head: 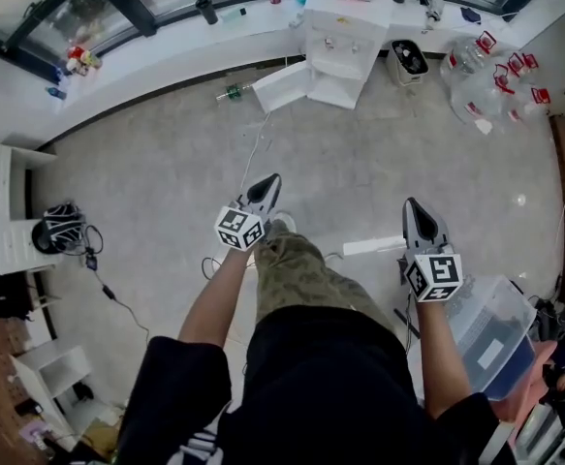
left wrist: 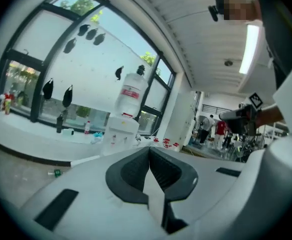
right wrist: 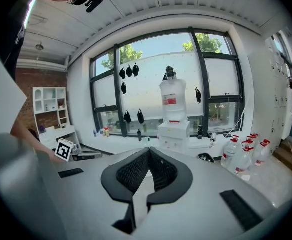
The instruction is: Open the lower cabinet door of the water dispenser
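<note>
Both grippers clenched and empty, well apart from the water dispenser [head: 338, 51].

The dispenser stands at the far edge of the floor [head: 156, 163], against the window ledge. Its lower cabinet door [head: 280, 87] appears to be swung out to its left already, so there seems nothing left to grasp. The left gripper [head: 270, 184] and right gripper [head: 414, 209] are held out on bent forearms and point slightly downward toward the dispenser, jaws pressed together on nothing.

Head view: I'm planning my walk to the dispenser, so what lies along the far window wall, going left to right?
small colourful bottles on the sill → dark bottle → water dispenser → small bin → red-capped water jugs
</note>
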`<control>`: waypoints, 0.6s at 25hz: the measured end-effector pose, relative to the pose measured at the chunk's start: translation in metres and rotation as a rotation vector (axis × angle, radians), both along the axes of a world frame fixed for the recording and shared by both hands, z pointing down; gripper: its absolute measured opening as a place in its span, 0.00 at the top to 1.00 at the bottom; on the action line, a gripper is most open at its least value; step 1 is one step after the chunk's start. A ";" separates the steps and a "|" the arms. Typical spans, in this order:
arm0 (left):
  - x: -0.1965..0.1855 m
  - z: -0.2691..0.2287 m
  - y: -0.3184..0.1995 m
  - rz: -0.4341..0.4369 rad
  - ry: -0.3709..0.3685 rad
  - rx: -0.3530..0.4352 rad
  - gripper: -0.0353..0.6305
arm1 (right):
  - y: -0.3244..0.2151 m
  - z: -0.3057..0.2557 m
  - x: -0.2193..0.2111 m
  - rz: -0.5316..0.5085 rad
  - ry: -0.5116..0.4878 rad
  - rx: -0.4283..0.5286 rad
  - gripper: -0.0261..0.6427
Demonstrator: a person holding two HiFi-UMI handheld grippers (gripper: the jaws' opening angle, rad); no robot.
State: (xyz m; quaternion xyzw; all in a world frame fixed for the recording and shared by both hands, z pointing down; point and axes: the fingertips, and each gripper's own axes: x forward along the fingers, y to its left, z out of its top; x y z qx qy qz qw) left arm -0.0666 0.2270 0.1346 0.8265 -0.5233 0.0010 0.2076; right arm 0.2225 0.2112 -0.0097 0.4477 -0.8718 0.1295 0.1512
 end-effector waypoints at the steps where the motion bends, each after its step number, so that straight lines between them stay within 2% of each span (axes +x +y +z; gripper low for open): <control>1: 0.005 -0.005 -0.002 0.013 -0.030 0.009 0.94 | 0.000 0.000 0.002 0.004 0.000 0.015 0.96; 3: 0.010 -0.012 -0.003 -0.016 -0.069 0.023 0.94 | -0.003 0.004 0.004 0.016 0.005 0.046 0.96; 5: 0.014 -0.016 0.000 -0.083 -0.084 0.034 0.94 | -0.006 0.015 0.004 0.037 0.001 0.061 0.96; 10: 0.028 -0.030 0.016 -0.224 -0.019 0.067 0.94 | -0.011 0.039 0.001 0.056 -0.019 0.051 0.96; 12: 0.033 -0.031 0.023 -0.248 0.007 0.072 0.94 | -0.012 0.045 -0.001 0.051 -0.019 0.052 0.96; 15: 0.032 -0.024 0.038 -0.262 0.006 0.047 0.94 | -0.007 0.054 -0.005 0.035 0.002 0.060 0.96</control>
